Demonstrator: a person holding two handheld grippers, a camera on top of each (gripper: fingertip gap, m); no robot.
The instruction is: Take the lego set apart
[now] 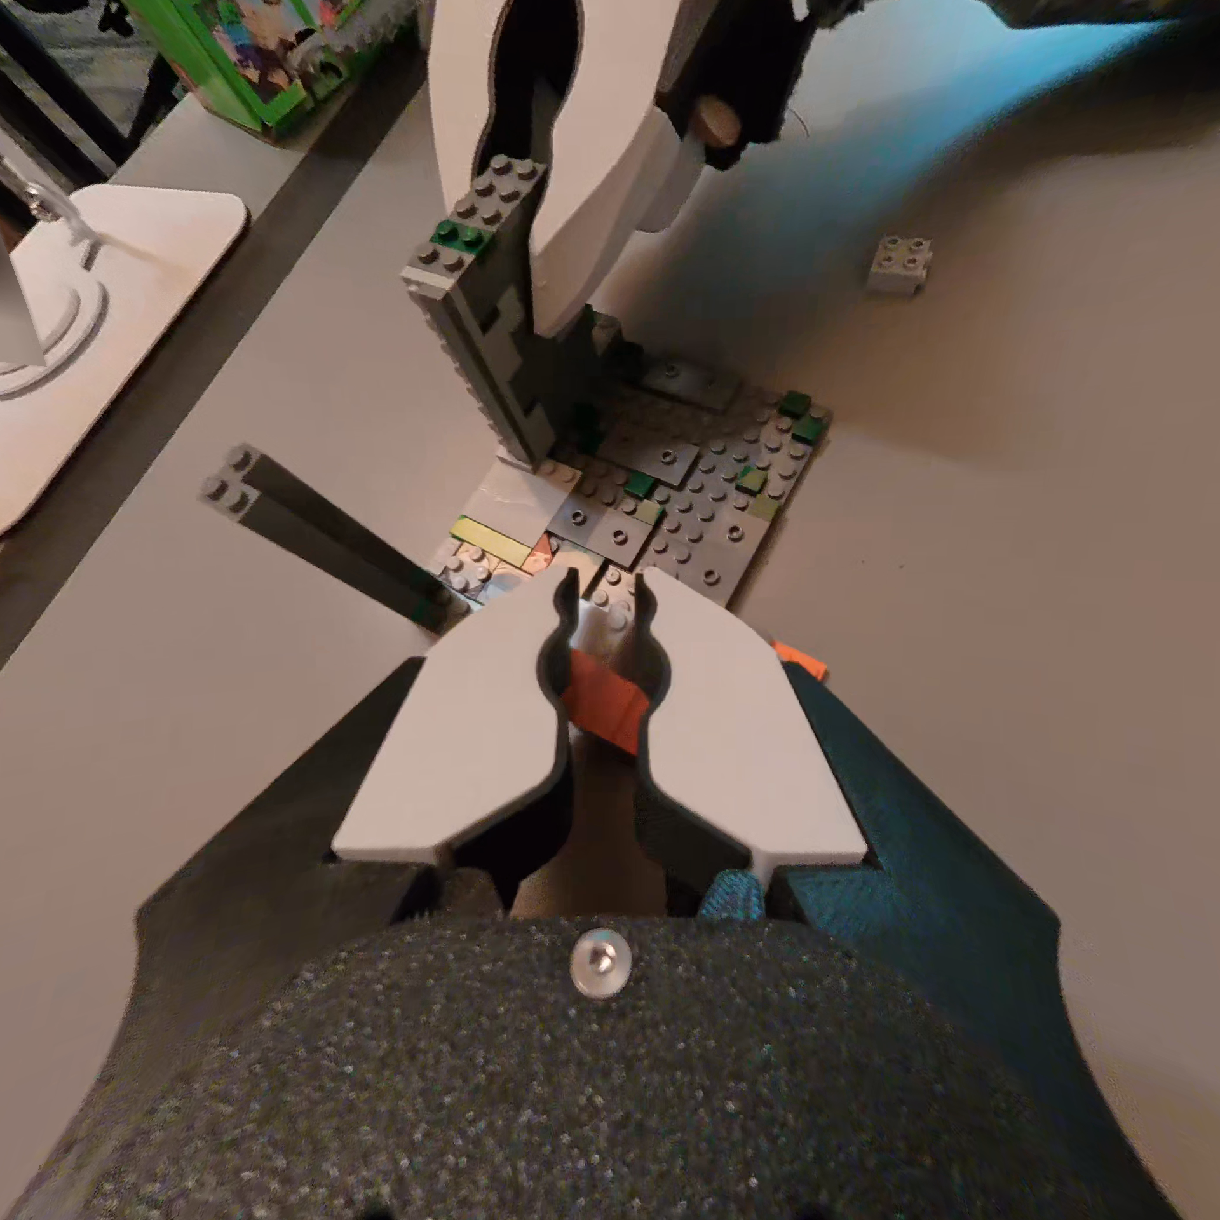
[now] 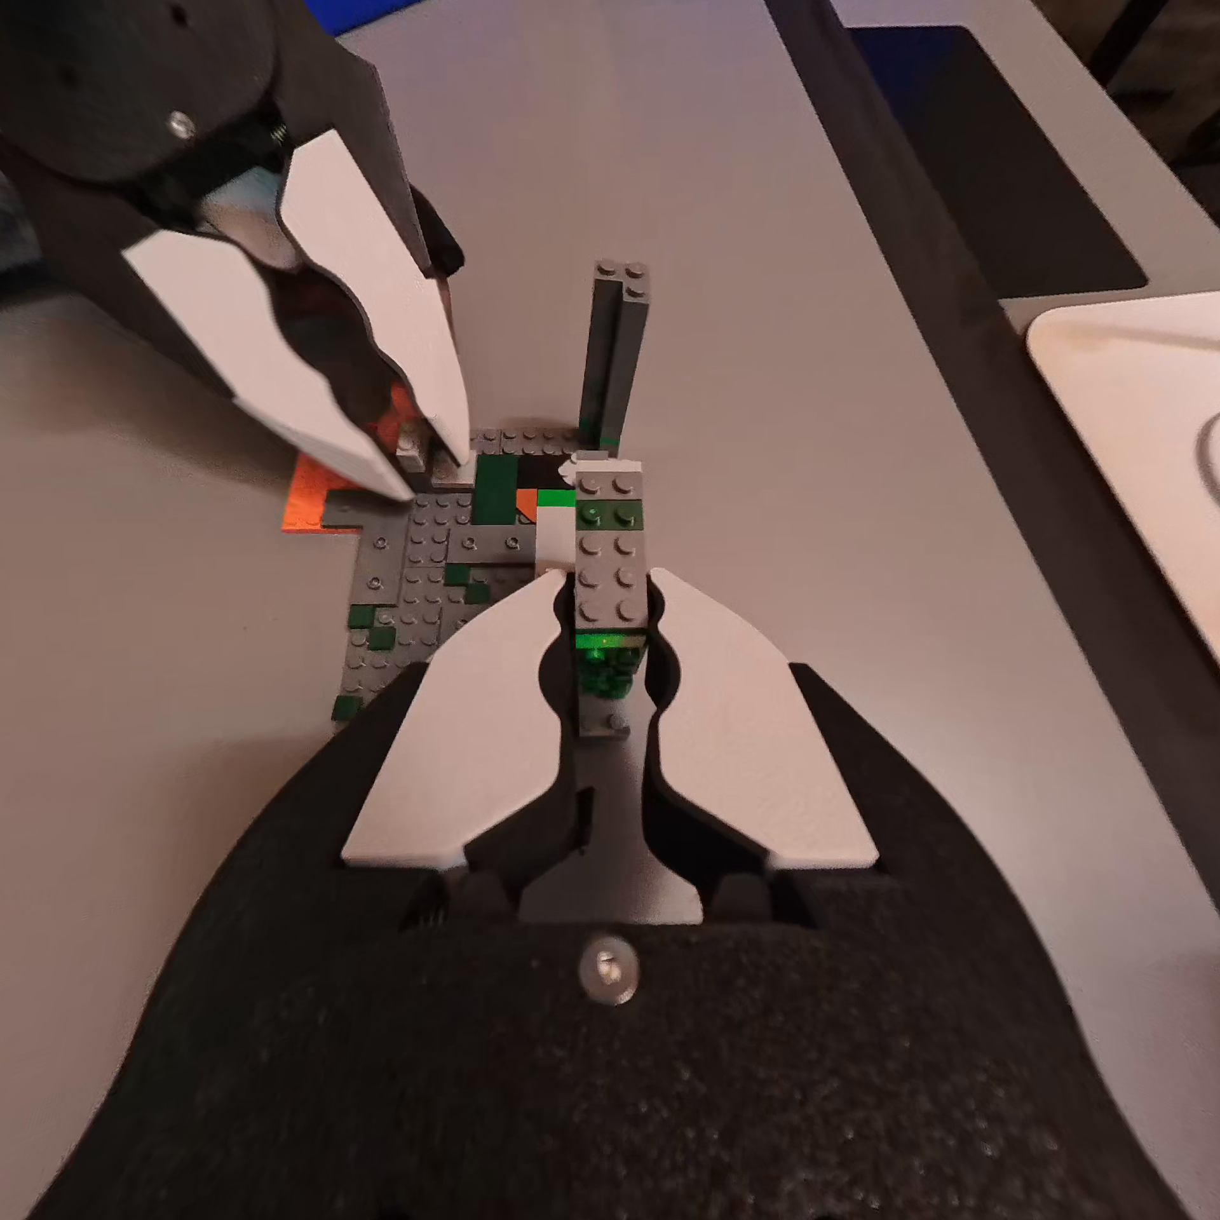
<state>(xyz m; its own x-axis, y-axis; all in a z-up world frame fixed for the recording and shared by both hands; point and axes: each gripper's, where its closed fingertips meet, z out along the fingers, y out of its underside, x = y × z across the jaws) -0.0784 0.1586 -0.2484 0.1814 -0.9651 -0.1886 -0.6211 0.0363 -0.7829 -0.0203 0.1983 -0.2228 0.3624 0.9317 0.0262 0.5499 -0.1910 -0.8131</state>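
Observation:
The lego set is a grey studded base (image 1: 746, 502) with dark green tiles, on an orange plate (image 2: 310, 502). A tall grey wall (image 1: 475, 264) with a green band stands on its far left edge. It also shows in the right wrist view (image 2: 610, 581). My right gripper (image 2: 609, 577) is shut on the top of this wall and shows from above in the left wrist view (image 1: 548, 310). My left gripper (image 1: 605, 587) is shut on a small grey brick stack (image 2: 409, 449) at the base's near edge, above the orange plate. A black pillar (image 1: 310, 521) stands at the base's corner.
A loose grey brick (image 1: 898, 264) lies on the table to the right. A green box (image 1: 264, 59) and a white stand base (image 1: 99, 317) sit on the neighbouring table, past a dark gap (image 2: 891, 231). My hands' fingertips stand some 8 centimetres from each other.

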